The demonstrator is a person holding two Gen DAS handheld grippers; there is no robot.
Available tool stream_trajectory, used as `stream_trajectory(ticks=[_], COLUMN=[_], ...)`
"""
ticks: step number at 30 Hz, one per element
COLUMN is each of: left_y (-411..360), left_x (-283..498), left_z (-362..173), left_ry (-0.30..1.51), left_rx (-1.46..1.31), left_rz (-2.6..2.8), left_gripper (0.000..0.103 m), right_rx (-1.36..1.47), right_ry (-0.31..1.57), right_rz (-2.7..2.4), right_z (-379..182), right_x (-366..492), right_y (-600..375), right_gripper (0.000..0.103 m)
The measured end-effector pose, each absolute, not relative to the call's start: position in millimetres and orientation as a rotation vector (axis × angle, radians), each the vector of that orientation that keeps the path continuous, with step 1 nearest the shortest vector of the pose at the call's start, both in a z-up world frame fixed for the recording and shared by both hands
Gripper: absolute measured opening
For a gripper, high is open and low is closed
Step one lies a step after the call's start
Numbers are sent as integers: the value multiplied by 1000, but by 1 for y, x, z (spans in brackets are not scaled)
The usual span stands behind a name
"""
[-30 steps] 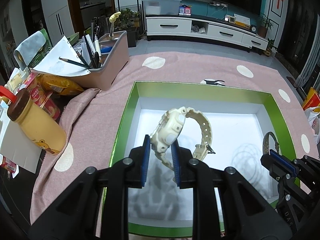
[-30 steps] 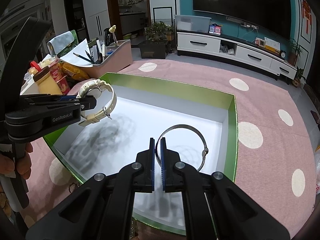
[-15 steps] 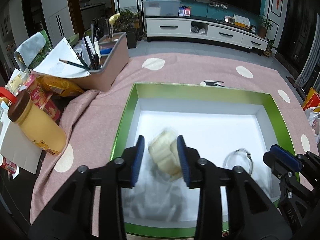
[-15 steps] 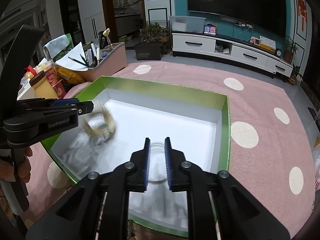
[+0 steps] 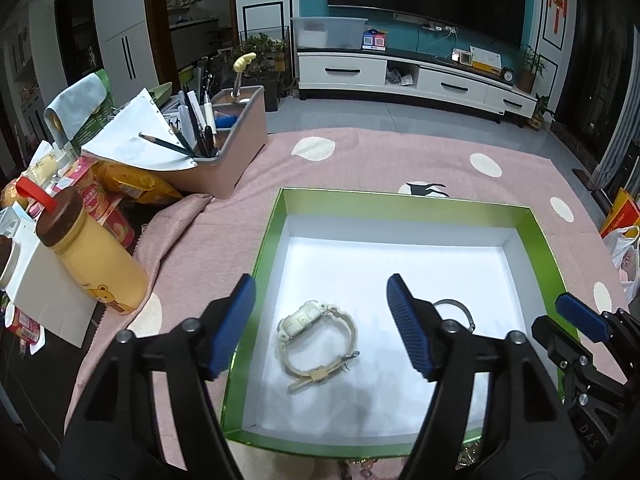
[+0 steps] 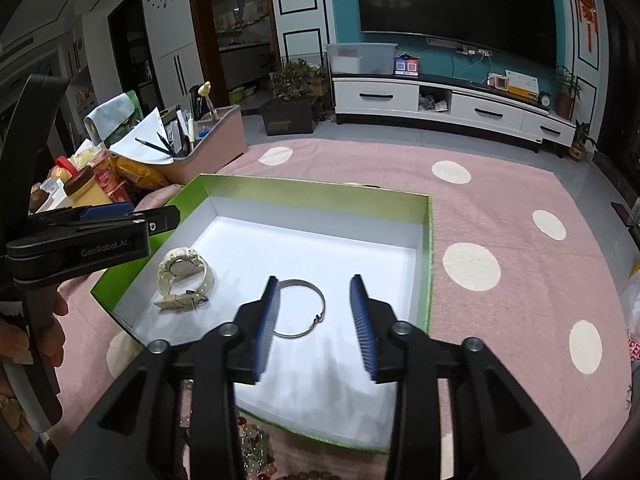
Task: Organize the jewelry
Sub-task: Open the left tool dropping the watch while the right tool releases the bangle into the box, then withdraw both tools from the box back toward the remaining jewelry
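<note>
A cream watch (image 5: 316, 338) lies on the white floor of the green-rimmed box (image 5: 276, 216), left of centre; it also shows in the right wrist view (image 6: 182, 276). A silver bangle (image 6: 304, 308) lies flat beside it, and shows partly hidden in the left wrist view (image 5: 454, 308). My left gripper (image 5: 320, 324) is open and empty above the watch. My right gripper (image 6: 314, 322) is open and empty above the bangle. The box (image 6: 426, 240) sits on a pink dotted cloth.
Beaded bracelets (image 6: 252, 448) lie on the cloth at the box's near edge. A pink organizer with pens (image 5: 216, 152), snack packets (image 5: 132, 186) and a yellow bottle (image 5: 90, 252) stand to the left. The pink cloth (image 6: 500, 220) stretches right of the box.
Both grippers opened. The watch dropped from the left gripper and the bangle from the right; both now lie on the box floor. The grippers have pulled back a little.
</note>
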State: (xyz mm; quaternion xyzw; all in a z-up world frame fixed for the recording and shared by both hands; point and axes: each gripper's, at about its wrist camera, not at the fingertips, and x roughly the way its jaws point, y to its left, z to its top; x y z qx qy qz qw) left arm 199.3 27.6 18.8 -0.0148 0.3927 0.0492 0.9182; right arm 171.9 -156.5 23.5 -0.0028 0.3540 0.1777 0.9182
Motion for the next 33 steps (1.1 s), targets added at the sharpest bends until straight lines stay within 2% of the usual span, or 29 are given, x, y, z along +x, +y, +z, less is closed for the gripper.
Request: stream_trajectory(ticks=[7, 8, 11, 17, 28, 33], left_y=[27, 27, 25, 23, 28, 27], left_x=[182, 180, 172, 157, 126, 112], left_z=[28, 30, 34, 39, 50, 51], left_ry=[790, 788, 782, 776, 755, 750], left_rx=[-40, -42, -46, -50, -77, -82], left_rz=[95, 93, 87, 72, 52, 43], left_gripper=[87, 88, 91, 93, 95, 96], right_rx=[23, 25, 31, 45, 49, 48], right_ry=[704, 700, 689, 679, 684, 686], right_rz=[347, 342, 333, 307, 286, 280], right_z=[33, 34, 38, 44, 48, 49], right_x=[156, 154, 147, 134, 107, 95], right_y=[-167, -168, -172, -181, -187, -188], right_gripper=[56, 60, 63, 74, 82, 90])
